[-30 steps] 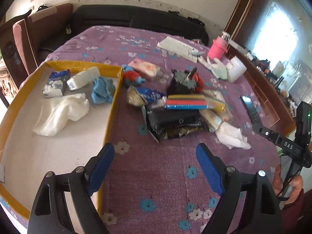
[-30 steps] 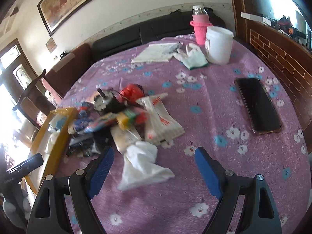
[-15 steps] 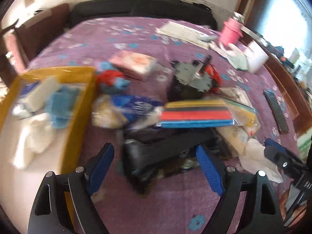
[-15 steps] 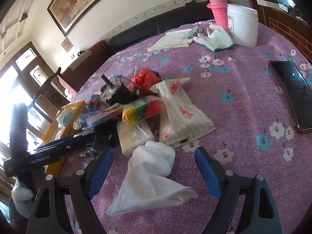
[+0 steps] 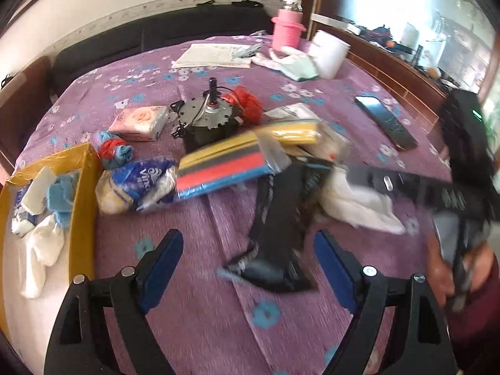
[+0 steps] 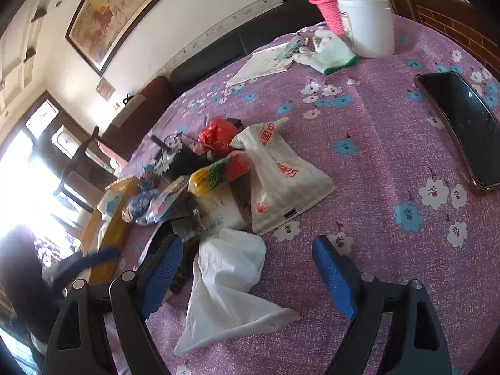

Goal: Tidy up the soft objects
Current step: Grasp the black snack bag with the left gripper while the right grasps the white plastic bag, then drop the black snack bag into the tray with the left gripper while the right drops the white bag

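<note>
Hovering above the purple flowered desk [image 5: 193, 328], the left tool [image 5: 248, 261] has its blue-padded jaws spread wide with nothing between them; a black pouch [image 5: 278, 231] lies on the cloth just ahead of the gap, blurred. The right tool [image 6: 247, 273] is likewise wide open and empty, and a crumpled white cloth [image 6: 228, 281] lies on the desk between its jaws, not touched by either pad. In the left view that same white cloth [image 5: 353, 203] sits just right of the pouch, under the blurred dark bar of the right tool [image 5: 406, 187]. Behind the pouch is the pile: a striped pack [image 5: 222, 168] leaning on a blue-and-white bag [image 5: 137, 184], a red and blue toy [image 5: 114, 151] near the box corner, a pink tissue pack [image 5: 140, 123], a motor [image 5: 209, 118] and a red bag [image 5: 248, 101]. A printed white bag [image 6: 281, 181] lies flat to the right of the pile in the right view. At the left edge a yellow box [image 5: 82, 206] holds soft items: a white cloth, a blue cloth [image 5: 61, 197] and a small white pack. Farther back are papers [image 5: 215, 56], a glove [image 5: 293, 65], a pink bottle [image 5: 287, 29] and a white tub [image 5: 329, 51]; a phone [image 6: 462, 125] lies well apart to the right.
</note>
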`<action>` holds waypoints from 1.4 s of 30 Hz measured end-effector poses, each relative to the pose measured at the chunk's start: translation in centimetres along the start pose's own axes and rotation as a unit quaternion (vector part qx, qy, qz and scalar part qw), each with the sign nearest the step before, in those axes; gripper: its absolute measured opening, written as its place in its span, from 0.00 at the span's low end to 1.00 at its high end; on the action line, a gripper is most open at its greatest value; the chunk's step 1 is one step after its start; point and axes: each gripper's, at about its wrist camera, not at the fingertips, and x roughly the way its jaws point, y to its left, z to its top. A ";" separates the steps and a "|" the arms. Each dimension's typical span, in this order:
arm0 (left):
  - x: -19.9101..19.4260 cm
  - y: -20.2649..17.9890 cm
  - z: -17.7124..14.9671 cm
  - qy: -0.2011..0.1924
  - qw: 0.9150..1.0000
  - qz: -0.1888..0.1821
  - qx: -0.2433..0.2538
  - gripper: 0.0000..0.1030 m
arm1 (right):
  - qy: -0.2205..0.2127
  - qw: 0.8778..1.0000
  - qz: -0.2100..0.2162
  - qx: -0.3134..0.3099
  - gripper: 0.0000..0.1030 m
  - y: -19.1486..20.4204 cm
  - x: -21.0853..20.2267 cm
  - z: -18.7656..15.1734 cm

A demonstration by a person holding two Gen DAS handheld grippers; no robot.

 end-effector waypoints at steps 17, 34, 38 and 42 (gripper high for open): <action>3.3 -2.0 0.6 0.005 1.000 -0.016 0.015 0.31 | 0.016 0.989 -0.101 -0.108 0.38 2.9 1.4 -1.5; -14.3 10.6 -7.5 -0.132 0.984 0.053 -0.109 0.27 | -0.025 0.980 -0.145 -0.136 0.21 6.3 -3.1 -1.9; -15.2 15.5 -8.9 -0.115 0.978 0.114 -0.128 0.27 | -0.042 0.978 -0.116 -0.168 0.21 11.2 -5.0 -0.7; -14.2 19.3 -9.3 -0.080 0.976 0.143 -0.141 0.28 | -0.016 0.977 -0.063 -0.204 0.21 17.2 -2.8 -0.2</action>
